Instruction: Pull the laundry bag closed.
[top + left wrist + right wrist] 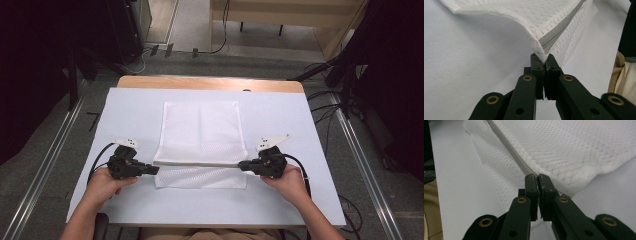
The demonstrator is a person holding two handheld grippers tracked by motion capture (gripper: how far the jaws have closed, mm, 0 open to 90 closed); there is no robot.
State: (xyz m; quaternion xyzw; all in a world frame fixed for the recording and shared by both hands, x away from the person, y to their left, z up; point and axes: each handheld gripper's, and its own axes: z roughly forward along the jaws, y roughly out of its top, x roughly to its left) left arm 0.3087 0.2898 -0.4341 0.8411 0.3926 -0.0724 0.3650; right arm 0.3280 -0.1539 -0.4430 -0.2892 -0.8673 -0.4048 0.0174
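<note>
Left gripper [152, 170] is clamped on the left end of the white mesh bag [200, 132] at its grey zipper edge [197, 163]; a thin bite, so mesh may slip out under tension. The bag lies mid-table [125, 210], its near edge lifted and stretched taut. Right gripper [241, 165] is clamped on the right end; uneven pulling could skew the fold or tear the netting.

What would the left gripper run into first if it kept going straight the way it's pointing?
The white mesh bag: the left gripper already pinches its zippered edge. Farther along that line, probably, comes the right gripper.
</note>
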